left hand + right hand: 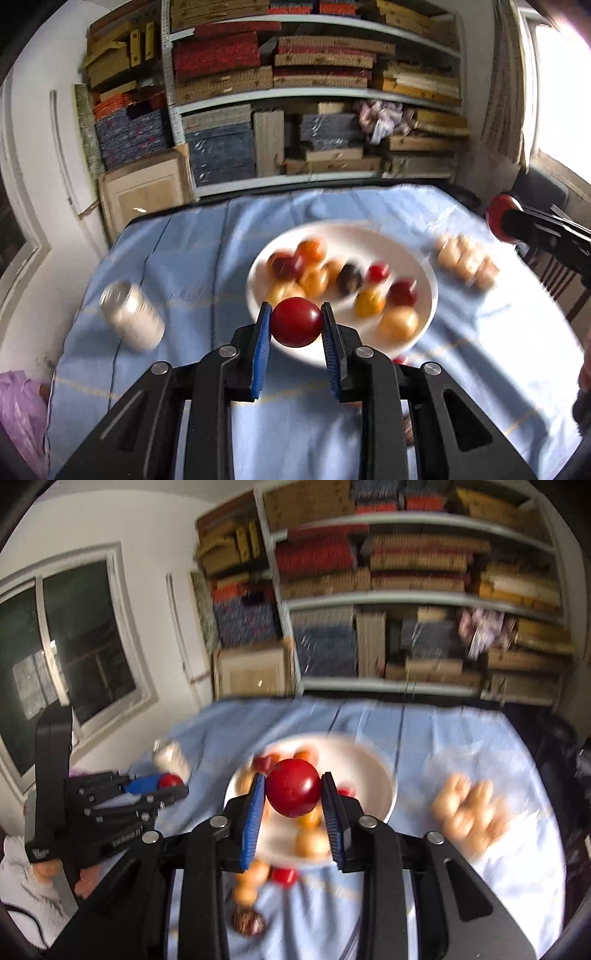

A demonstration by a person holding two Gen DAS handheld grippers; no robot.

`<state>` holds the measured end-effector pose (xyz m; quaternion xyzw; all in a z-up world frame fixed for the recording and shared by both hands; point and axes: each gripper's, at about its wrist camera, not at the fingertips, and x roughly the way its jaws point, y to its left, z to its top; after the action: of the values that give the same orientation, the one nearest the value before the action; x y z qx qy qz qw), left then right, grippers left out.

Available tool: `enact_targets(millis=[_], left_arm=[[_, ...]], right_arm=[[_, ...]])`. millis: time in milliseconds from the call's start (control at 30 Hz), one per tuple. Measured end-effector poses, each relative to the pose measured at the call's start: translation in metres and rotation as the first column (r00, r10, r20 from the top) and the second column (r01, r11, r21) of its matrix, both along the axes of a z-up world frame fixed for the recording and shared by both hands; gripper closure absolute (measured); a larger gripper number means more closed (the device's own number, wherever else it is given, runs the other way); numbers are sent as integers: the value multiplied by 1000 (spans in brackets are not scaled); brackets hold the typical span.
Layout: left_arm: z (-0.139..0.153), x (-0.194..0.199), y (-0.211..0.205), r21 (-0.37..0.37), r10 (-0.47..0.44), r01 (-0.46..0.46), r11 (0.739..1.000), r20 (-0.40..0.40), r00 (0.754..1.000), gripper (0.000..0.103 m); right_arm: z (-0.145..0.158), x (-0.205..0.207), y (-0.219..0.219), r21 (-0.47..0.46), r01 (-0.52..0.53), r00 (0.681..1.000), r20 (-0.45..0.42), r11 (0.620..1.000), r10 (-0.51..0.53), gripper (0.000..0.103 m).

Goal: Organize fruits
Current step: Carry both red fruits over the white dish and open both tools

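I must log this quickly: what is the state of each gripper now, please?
Left gripper: closed on a red fruit.
Right gripper: closed on another red fruit.

I count two grippers, the left gripper (296, 325) and the right gripper (293, 794). Each has one red fruit clamped between its jaws: the left fruit (296, 322) and the right fruit (293, 792), two in all. Beyond the left jaws I see one white plate (421, 266) with about ten blurred fruits on it, one white jar (132, 320) off to their left, and one pack of pale rolls (467, 261) to their right, too smeared to count singly. Under the right jaws, about four loose fruits (284, 876) lie on one blue cloth (192, 258).
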<state>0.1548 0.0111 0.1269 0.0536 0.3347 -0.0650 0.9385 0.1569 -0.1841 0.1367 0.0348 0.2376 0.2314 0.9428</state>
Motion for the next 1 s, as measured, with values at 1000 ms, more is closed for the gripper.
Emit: enact_targets(millis=[1000], left_arm=[[-124, 88, -46, -10, -68, 67, 998, -246, 967, 68]], right_arm=[[-132, 178, 50, -82, 19, 972, -232, 996, -37, 71]])
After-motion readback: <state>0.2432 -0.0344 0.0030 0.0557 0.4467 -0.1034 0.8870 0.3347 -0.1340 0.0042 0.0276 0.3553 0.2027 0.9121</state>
